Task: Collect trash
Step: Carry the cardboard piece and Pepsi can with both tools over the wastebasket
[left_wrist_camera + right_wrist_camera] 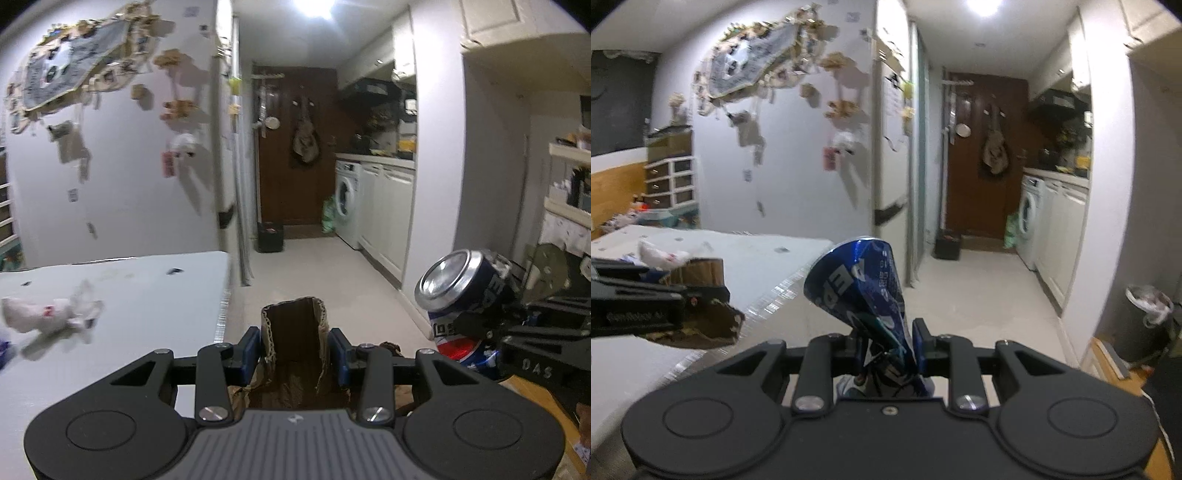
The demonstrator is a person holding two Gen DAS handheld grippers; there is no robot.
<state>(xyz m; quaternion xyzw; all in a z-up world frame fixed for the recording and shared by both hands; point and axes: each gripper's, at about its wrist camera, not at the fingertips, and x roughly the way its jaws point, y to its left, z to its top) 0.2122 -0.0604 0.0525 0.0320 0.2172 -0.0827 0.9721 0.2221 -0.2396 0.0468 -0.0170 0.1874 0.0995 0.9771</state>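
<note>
So my left claw (295, 350) was clamped on a torn cardboard piece (294, 325), up off the table (155, 295). Right claw (888, 338) was squeezing a crushed blue can (860, 280) in the air beside it. Crumpled white wrapper (48, 314) lay on the table.

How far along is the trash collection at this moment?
Midway, by the look of it. In hand: the left gripper is shut on a torn piece of cardboard, and the right gripper is shut on a crushed soda can. Left: a crumpled white wrapper lies on the table. Neither held item is in the bin yet.
</note>
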